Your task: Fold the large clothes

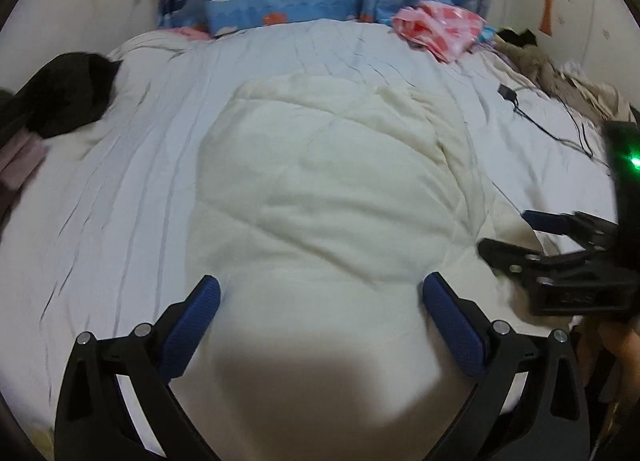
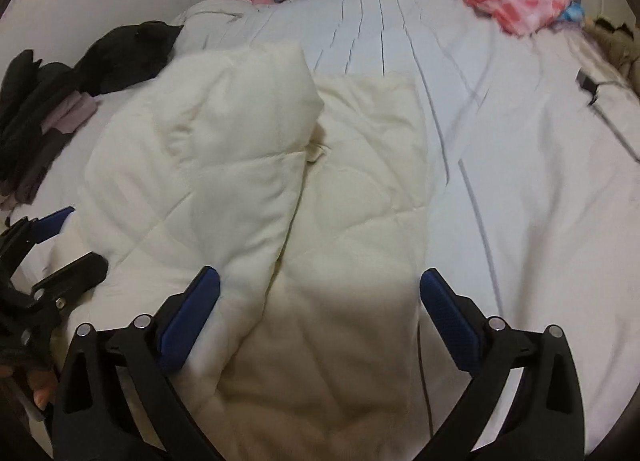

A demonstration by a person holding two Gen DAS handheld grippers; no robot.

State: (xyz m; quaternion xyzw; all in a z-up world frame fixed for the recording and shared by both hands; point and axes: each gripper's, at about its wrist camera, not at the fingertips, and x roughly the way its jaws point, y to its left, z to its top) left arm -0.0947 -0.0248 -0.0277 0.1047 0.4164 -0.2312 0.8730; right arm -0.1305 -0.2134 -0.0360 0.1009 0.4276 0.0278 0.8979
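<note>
Both the left gripper (image 1: 321,293) and right gripper (image 2: 320,287) are held spread wide and empty over the near edge of a cream quilted garment (image 2: 248,165), laid mid-bed on a white sheet (image 2: 520,165), bare to its right, black clothes (image 2: 132,49) heaped left.
</note>
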